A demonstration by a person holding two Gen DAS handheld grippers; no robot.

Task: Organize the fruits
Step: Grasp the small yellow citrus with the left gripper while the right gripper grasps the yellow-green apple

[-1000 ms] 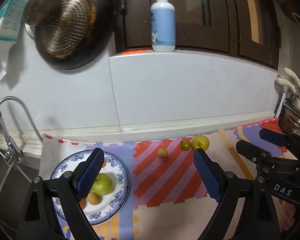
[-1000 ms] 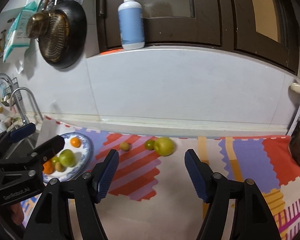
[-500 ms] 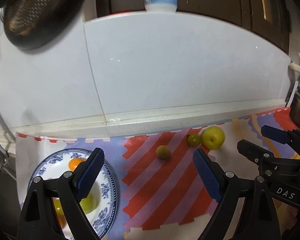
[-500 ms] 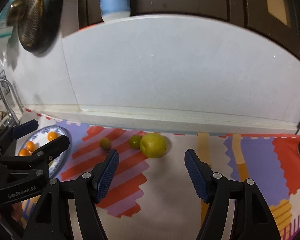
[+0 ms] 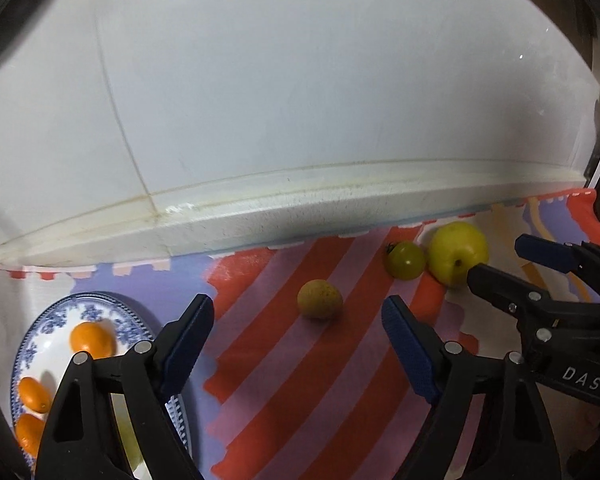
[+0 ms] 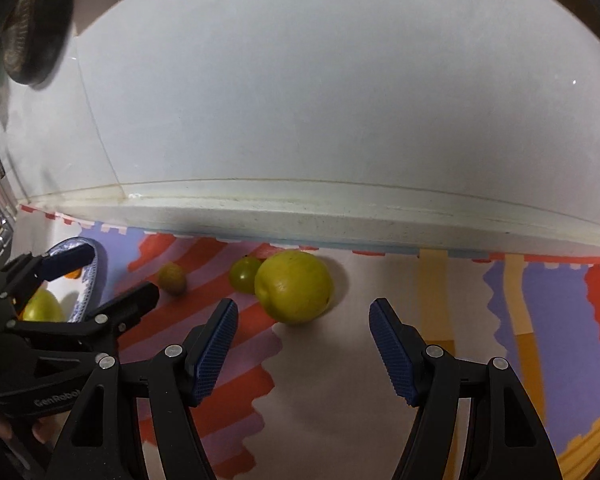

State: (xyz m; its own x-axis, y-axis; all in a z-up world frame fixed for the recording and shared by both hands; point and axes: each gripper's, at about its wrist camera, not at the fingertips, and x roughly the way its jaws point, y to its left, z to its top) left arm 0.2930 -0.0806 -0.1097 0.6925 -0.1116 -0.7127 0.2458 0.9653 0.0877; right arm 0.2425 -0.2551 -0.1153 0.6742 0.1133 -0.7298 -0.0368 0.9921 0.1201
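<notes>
Both cameras now sit lower and closer to the fruit than a second ago: the soap bottle and cabinet doors have dropped out of view, and the white backsplash (image 5: 300, 100) fills the upper frame.

On the table's striped mat (image 5: 284, 380), left to right: the blue-patterned plate (image 5: 32, 344) holds an orange (image 5: 92, 338) and two small oval orange fruits (image 5: 34, 394), their long axes tilted down to the right; a green fruit (image 6: 42, 306) also lies on the plate. To the plate's right, apart from it, rests a small brownish-yellow fruit (image 5: 320, 298). Further right, a small green tomato (image 5: 406, 260) touches the big yellow apple (image 5: 458, 252), whose stem dimple faces the left camera.

The left hand-held gripper (image 5: 298, 338) is spread wide and holds nothing, its fingers framing the brownish fruit from just short of it. The right hand-held gripper (image 6: 304, 332) is likewise wide and empty, with the apple (image 6: 294, 286) just beyond and slightly left of the gap between its fingertips.
</notes>
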